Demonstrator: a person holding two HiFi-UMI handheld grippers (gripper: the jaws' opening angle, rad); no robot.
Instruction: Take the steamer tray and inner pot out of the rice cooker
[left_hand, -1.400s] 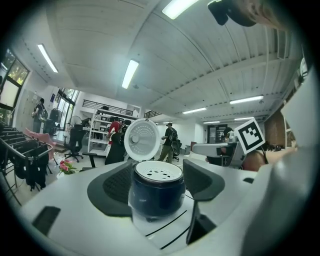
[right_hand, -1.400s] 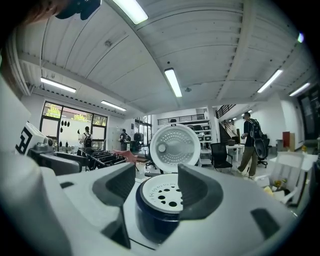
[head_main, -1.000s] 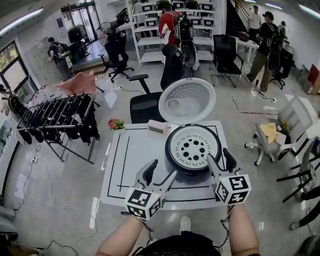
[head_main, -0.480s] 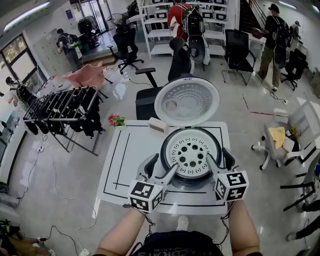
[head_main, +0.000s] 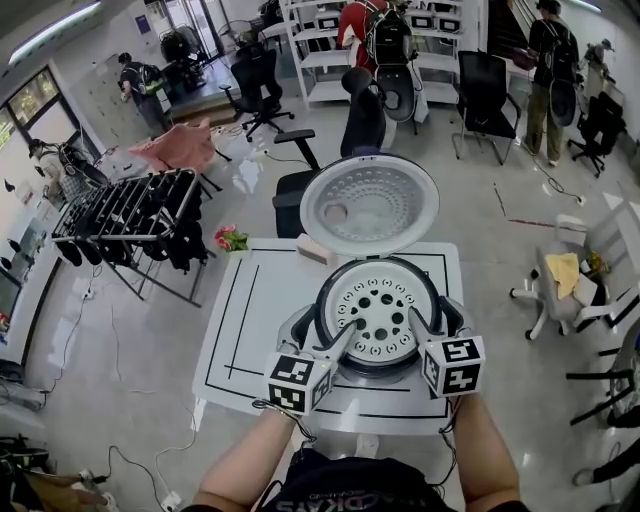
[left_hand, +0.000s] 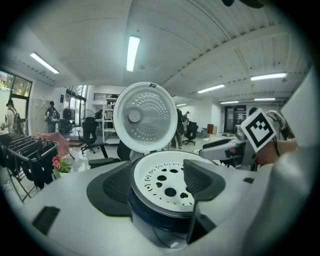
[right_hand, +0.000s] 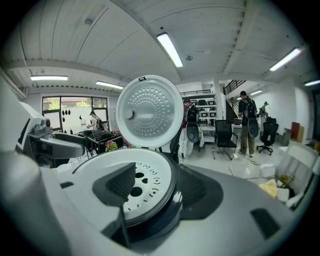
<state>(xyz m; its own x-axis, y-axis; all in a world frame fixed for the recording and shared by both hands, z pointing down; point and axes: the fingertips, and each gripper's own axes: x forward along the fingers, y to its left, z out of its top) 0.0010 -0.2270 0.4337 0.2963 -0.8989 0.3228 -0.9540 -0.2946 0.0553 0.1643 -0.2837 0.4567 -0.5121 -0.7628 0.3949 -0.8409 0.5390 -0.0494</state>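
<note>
steamer tray (head_main: 380, 310) in rice cooker (head_main: 385, 367) | rice cooker on table (head_main: 258, 322)

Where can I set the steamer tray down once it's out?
The table is bare left of the rice cooker, from the small box at the back to the front edge. A narrow strip is free right of the cooker. Its front is crowded: the open left gripper and right gripper straddle the rim of the steamer tray.
</note>
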